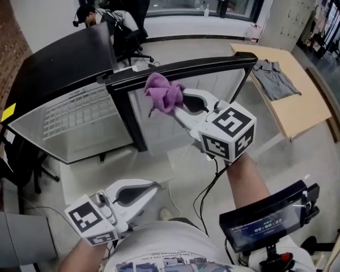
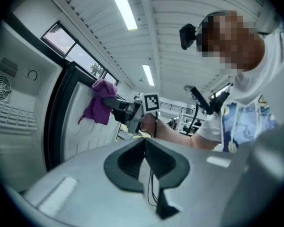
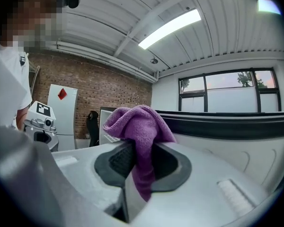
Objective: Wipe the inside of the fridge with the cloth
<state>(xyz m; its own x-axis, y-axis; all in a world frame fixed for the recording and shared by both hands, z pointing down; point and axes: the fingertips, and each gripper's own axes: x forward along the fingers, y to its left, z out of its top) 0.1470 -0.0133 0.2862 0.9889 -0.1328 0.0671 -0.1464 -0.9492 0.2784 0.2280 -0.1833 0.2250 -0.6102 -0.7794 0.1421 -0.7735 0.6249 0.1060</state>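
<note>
Currently: cloth point(image 1: 163, 93), purple, bunched, clamped in your right gripper point(image 1: 180, 104) near the open fridge door point(image 1: 215, 67). Fridge point(image 1: 73, 126) cavity lies at 9 o'clock from it; this gripper is nearer. Left gripper point(image 1: 151, 189): jaws together, empty, low at 6 o'clock.

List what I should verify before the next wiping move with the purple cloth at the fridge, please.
1. Grip on the cloth: ok. The right gripper is shut on the purple cloth, with a fold pinched between its jaws.
2. Fridge door open: ok. Its white inner liner is exposed next to the cloth.
3. Cloth touching the liner: cannot tell. It is close to the door's top edge, but no view shows contact.
4. Cloth inside the cabinet: not ok. It is at the door, not by the wire shelf.
5. Left gripper out of the way: ok. Its jaws are together, empty, and it is held low near the body.
</note>
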